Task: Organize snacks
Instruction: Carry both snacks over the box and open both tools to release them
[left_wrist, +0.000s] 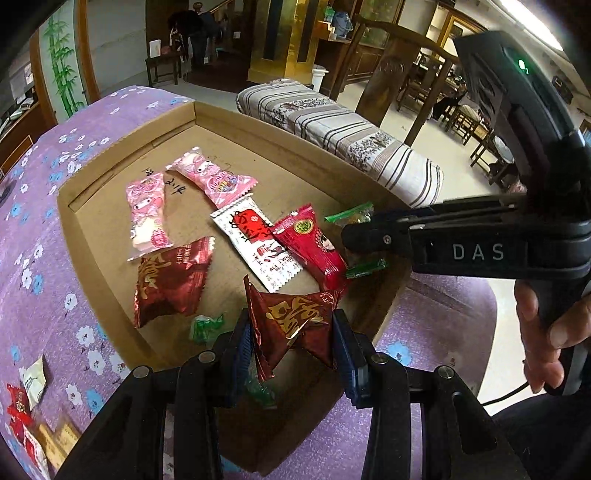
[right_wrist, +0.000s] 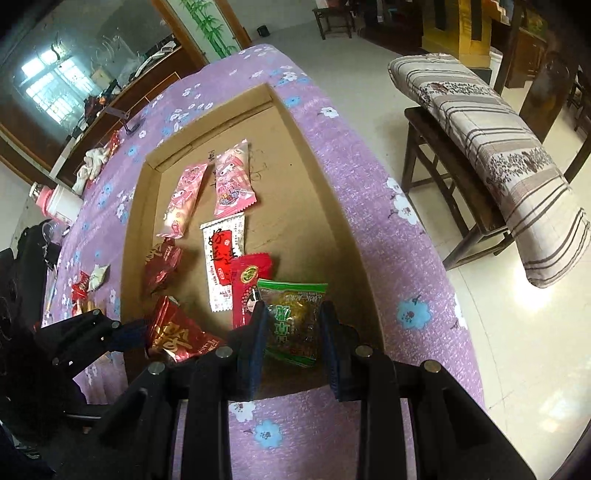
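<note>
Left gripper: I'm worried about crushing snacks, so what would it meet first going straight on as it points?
Probably the box floor, the dark red packet it holds touching first; depth is unclear.

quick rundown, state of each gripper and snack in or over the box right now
left gripper: shut on dark red foil packet, over the box's near edge
right gripper: shut on green packet
cardboard box: open, shallow, on the purple cloth
two pink packets: lying flat in box
white packet: flat, partly under the bright red packet
second dark red packet: lying loose in box
</note>
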